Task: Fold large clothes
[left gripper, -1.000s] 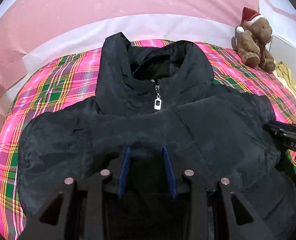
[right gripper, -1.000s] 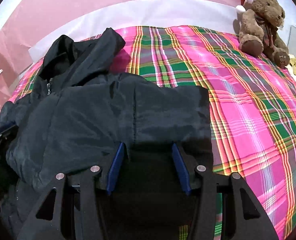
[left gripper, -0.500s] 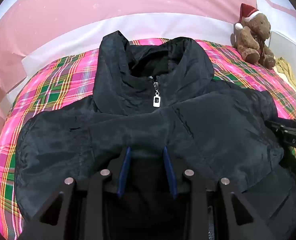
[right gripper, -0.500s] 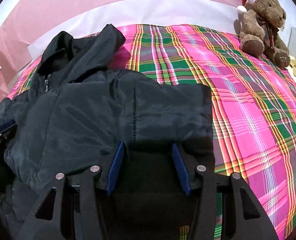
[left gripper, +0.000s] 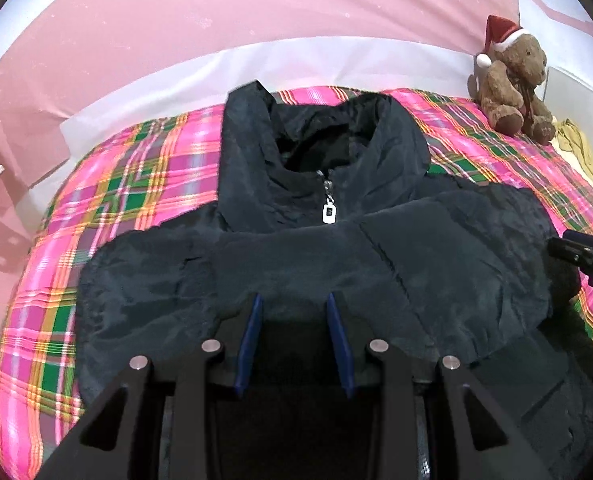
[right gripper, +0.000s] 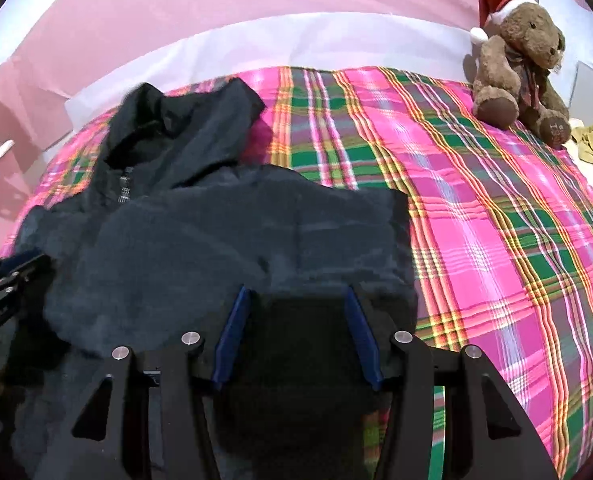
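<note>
lay spread, zipped, on the plaid bedspread [right gripper: 476, 208]: black jacket [left gripper: 376, 264]. left gripper [left gripper: 294, 300] and right gripper [right gripper: 294, 294] each pinched a dark fold at its near edge. sat at far right: teddy bear [right gripper: 516, 68].

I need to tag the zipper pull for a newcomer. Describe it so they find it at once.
Start at the plaid bedspread and the black jacket spread on it. Follow the jacket up to its raised collar; the zipper pull hangs just below the collar opening, the only small silver metal piece on all that black fabric.
</note>
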Tool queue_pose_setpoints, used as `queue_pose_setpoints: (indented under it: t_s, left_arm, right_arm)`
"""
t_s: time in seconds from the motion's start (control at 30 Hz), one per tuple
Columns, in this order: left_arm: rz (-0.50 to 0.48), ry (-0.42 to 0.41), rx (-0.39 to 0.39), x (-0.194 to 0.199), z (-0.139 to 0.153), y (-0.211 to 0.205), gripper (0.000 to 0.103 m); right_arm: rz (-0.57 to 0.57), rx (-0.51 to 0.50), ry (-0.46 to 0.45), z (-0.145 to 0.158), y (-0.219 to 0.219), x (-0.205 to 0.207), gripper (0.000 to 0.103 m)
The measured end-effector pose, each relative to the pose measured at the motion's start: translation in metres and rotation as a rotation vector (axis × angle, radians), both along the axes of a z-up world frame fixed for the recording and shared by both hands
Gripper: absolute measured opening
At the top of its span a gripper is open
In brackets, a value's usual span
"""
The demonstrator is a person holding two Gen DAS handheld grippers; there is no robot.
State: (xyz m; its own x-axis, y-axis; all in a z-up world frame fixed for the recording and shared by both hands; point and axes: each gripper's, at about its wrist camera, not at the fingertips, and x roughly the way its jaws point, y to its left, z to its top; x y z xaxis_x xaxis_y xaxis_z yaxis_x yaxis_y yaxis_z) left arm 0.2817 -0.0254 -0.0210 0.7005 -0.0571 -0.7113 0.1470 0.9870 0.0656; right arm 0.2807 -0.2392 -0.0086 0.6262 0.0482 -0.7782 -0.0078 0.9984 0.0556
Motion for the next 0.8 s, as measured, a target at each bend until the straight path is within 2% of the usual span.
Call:
queue_pose_setpoints:
  t_s: [0.33,0.43,0.5,0.6,0.8]
  left_arm:
    - [0.007,-0.072,-0.016,-0.023,0.042,0.015,0.036]
    - [-0.001,-0.078,-0.029,-0.019,0.051,0.021,0.046]
    - [-0.002,-0.085,-0.028,-0.013,0.056,0.026,0.055]
    - [-0.004,-0.087,-0.037,0.003,0.064,0.035,0.06]
    - [0.018,-0.059,-0.078,0.051,0.068,0.053,0.062]
  right_arm:
    - [0.113,0.037,-0.066,0.042,0.049,-0.016,0.051]
    - [0.134,0.038,-0.074,0.051,0.059,-0.012,0.051]
    - [0.142,0.034,-0.071,0.056,0.065,-0.003,0.052]
    - [0.157,0.03,-0.08,0.067,0.073,0.016,0.054]
    - [0.153,0.021,-0.062,0.068,0.078,0.06,0.054]
